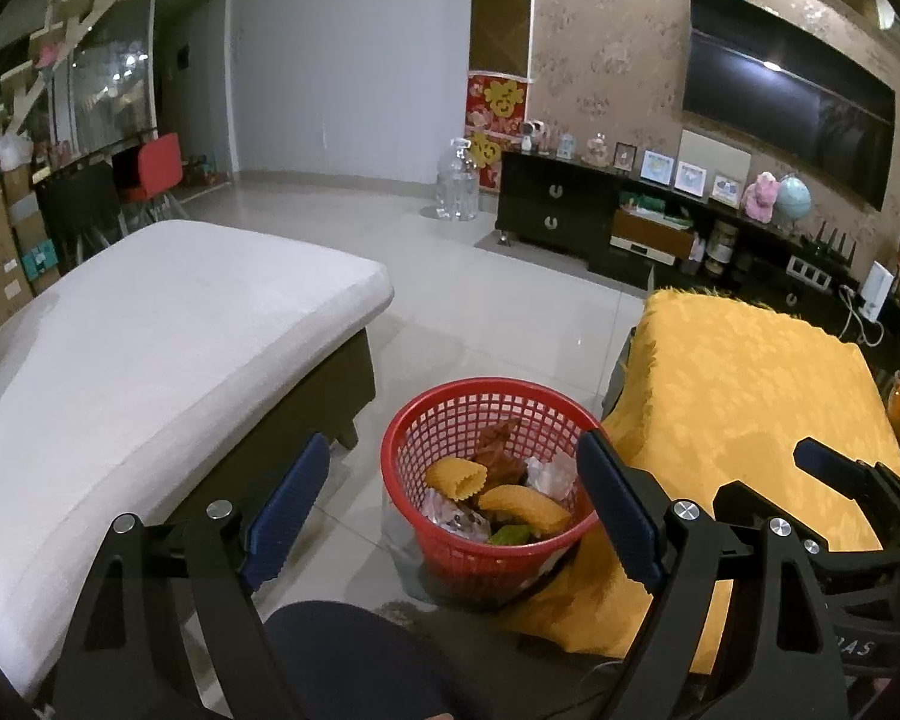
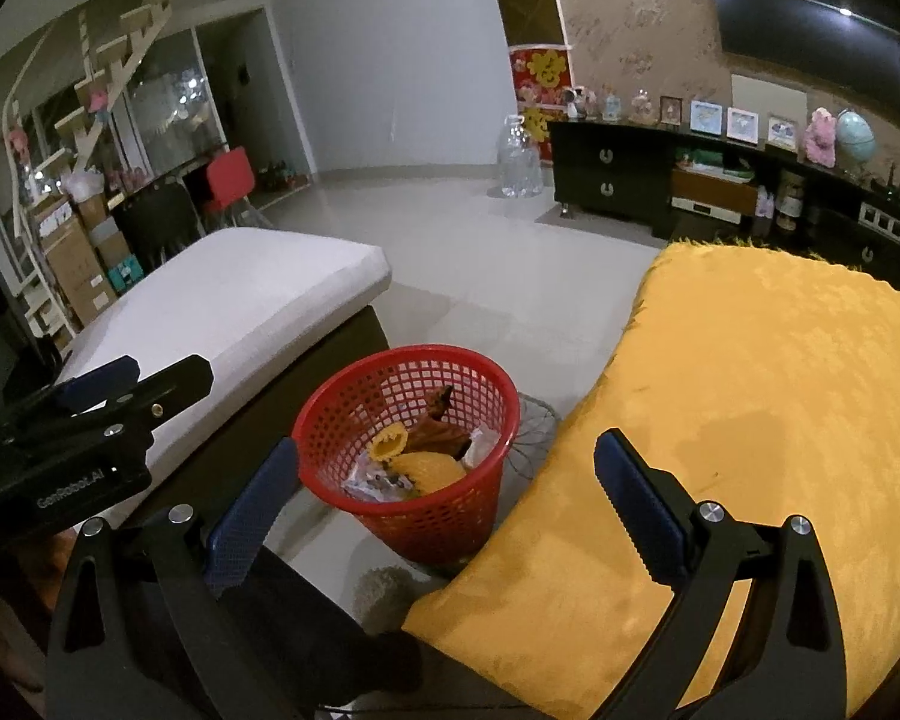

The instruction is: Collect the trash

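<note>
Red plastic mesh waste basket [image 1: 486, 480]: stands on the tiled floor [image 1: 498, 312] between the white cushioned bench [image 1: 168, 324] and the yellow-cloth-covered worktop [image 1: 744, 396]. Inside: crumpled yellow wrappers [image 1: 456, 477], brown scrap, white paper. Left claw [image 1: 456, 510]: spread wide, empty, above the basket. Right claw [image 2: 447, 492]: spread wide, empty, beside the basket.
</note>
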The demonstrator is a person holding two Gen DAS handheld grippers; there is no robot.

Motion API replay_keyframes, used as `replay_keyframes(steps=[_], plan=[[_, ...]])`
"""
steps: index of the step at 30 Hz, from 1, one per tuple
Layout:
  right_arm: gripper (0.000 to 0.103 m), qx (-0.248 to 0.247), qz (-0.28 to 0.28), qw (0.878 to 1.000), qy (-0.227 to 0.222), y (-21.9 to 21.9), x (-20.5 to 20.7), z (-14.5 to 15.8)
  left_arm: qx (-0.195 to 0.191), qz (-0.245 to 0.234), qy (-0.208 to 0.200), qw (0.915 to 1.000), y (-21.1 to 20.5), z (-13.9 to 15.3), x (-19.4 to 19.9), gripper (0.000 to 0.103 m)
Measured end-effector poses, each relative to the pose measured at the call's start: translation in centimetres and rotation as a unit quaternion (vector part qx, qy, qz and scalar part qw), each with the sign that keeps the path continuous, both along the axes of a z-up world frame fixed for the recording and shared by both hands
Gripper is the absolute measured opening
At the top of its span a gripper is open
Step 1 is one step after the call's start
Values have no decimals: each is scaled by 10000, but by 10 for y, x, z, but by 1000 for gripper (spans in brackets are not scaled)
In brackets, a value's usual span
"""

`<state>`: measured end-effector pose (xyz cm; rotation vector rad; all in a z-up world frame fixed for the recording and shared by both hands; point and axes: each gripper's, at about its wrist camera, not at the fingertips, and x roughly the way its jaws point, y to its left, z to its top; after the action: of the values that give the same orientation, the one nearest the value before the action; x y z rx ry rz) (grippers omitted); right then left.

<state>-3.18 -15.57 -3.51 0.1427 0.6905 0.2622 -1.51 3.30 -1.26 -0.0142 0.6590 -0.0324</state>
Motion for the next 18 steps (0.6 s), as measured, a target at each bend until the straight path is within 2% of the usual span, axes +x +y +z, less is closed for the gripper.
replay_keyframes(steps=[18], plan=[[96,-237,-92,9992,-308,-2,-37,10,119,-25,-187,9998,-5,7,-23,82]])
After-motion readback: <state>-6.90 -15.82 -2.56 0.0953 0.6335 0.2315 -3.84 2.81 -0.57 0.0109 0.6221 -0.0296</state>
